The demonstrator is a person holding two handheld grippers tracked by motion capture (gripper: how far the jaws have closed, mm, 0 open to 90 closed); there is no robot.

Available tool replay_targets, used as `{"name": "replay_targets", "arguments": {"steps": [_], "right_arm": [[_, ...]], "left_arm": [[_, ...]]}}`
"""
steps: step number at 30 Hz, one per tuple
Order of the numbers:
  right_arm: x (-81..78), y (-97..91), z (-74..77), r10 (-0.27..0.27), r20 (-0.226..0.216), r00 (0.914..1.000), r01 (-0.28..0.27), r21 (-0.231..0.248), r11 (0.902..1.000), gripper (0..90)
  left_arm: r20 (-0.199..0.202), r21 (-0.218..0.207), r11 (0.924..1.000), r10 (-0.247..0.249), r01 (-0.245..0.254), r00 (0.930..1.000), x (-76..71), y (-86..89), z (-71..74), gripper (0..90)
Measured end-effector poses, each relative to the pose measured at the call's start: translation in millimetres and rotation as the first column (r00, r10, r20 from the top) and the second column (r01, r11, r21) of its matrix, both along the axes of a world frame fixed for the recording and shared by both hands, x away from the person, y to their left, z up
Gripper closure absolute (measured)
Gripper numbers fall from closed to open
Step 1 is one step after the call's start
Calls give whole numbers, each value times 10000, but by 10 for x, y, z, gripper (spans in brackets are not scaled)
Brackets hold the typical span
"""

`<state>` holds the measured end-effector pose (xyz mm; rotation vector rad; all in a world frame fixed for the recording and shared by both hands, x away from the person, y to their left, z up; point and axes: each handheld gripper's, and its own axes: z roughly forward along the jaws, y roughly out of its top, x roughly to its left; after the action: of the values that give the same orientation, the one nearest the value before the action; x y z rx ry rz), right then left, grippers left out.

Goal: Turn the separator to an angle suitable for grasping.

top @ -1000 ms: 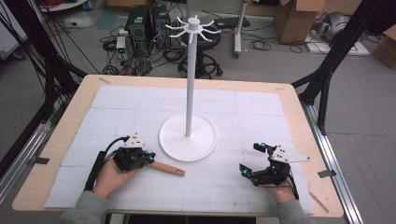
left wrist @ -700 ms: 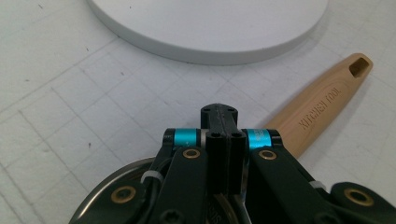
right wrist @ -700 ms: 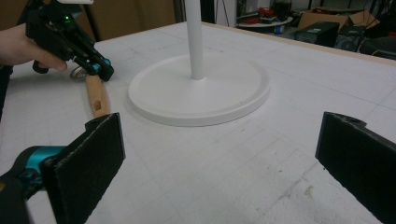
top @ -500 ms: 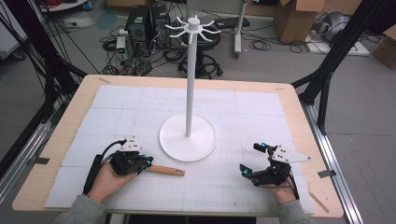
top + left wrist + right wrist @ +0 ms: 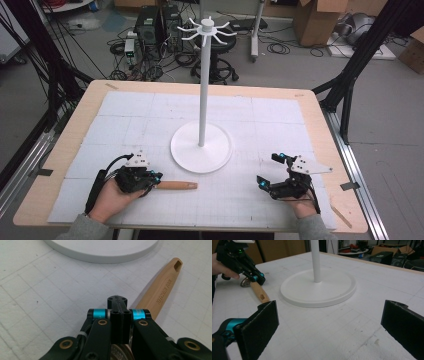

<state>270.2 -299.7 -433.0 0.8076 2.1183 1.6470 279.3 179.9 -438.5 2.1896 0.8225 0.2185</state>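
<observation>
Gripping a Wooden-Handled Kitchen Tool Beside the Hanging Stand

Shown from above, the left hand-held gripper [image 5: 150,181] rests low on the counter [image 5: 310,107], its jaws brought together at the near end of a wooden-handled kitchen tool [image 5: 176,185]. From the right hand-held gripper's camera, a round metal part, perhaps a cutting wheel, sits under those jaws where the handle begins; whether the pads pinch the neck of the tool or merely lie over it cannot be told with certainty, though the grip looks closed on it. The tool lies flat, its handle pointing toward the right side of the counter, just in front of the stand's round white base [image 5: 201,147] and not touching it. The free end of the handle carries a slot, presumably for hanging.

The right hand-held gripper [image 5: 272,175] stands wide, its pads well apart with nothing between them, and rests on the counter well away from the tool.

Handling, as a judgement: the tool should be light and stiff, the smooth rounded wood somewhat slippery, and the metal end the heavier. Held at the neck, the long handle may droop or swing. A hold nearer mid-handle would balance better, leaving the slotted tip free for the stand's hooks [image 5: 206,29].
</observation>
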Motion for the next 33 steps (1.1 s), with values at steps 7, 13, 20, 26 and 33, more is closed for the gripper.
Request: {"name": "replay_targets", "arguments": {"steps": [7, 13, 20, 26, 33], "right_arm": [[-1, 0, 0, -2, -31, 10000, 2, 10, 10000, 4], [-3, 3, 0, 15, -49, 10000, -15, 11, 10000, 5], [-2, 8, -3, 10, -77, 10000, -10, -31, 10000, 5], [6, 17, -9, 16, -110, 9999, -16, -9, 10000, 5], [5, 15, -10, 20, -186, 9998, -20, -7, 10000, 5]], "left_arm": [[-77, 33, 10000, -68, 68, 9999, -77, 14, 7, 900], [-55, 150, 9998, -111, 112, 9999, -165, 40, 16, 899], [71, 239, 9997, -71, 69, 9999, -237, 47, 19, 900], [549, 435, 9983, -406, 382, 9977, -204, -85, 37, 899], [1001, 65, 9967, -817, 814, 9916, -311, -157, 108, 899]]}}
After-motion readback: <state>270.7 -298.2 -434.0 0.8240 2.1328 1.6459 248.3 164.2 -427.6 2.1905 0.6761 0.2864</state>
